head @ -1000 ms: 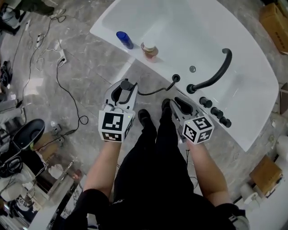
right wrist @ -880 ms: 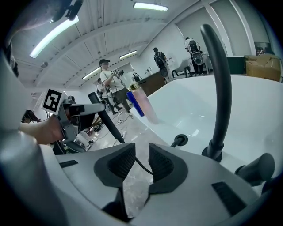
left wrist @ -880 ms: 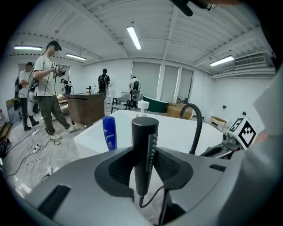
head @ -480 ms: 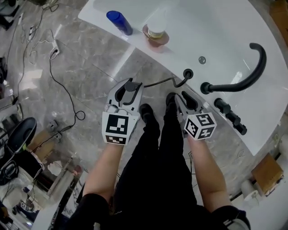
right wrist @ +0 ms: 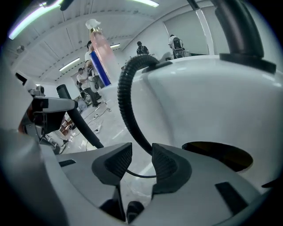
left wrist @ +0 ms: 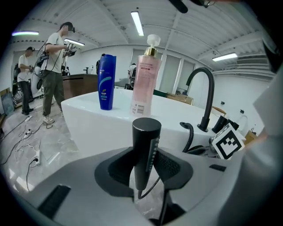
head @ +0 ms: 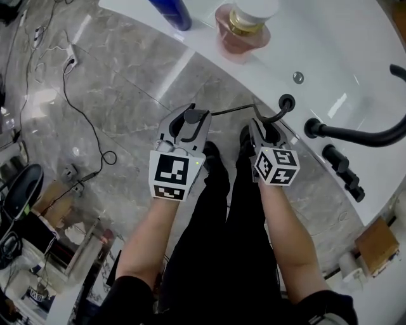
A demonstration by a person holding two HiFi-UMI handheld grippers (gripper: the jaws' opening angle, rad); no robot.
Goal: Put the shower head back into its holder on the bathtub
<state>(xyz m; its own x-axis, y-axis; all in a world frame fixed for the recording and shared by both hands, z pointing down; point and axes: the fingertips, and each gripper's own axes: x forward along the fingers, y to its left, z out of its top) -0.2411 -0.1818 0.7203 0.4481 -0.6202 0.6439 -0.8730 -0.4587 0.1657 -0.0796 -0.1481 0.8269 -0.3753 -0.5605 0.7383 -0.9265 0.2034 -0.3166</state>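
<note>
Partway through, by the look of it. Holding the shower head [left wrist: 146, 148] upright in the left gripper [left wrist: 143, 167], with jaws closed on its black barrel at a middling width, blunt end up. Out over the marble floor [head: 120, 76], in front of the bathtub [head: 336, 38] and its outer wall, apart from the holder [head: 287, 101]. Trailing a hose [head: 231, 109] from the foot of the handle across to that black ring on the rim, near the base of the faucet [head: 361, 134].

Straddling the hose with the right gripper [right wrist: 140, 161] close under the holder, with jaws just opened wider and now well apart. Ribbed hose between the pads, nearer the right-hand one, not squeezed. So gripping nothing on that side.

Done so far: picked up, firmly held, brought close to the tub. Left to do, judging from this: raise above the rim, carry across to the ring, line up the handle over the opening, lower in while feeding the slack hose down, then release. Worth keeping clear of the pink bottle [head: 244, 25] and blue bottle [head: 172, 11] standing further along the rim
</note>
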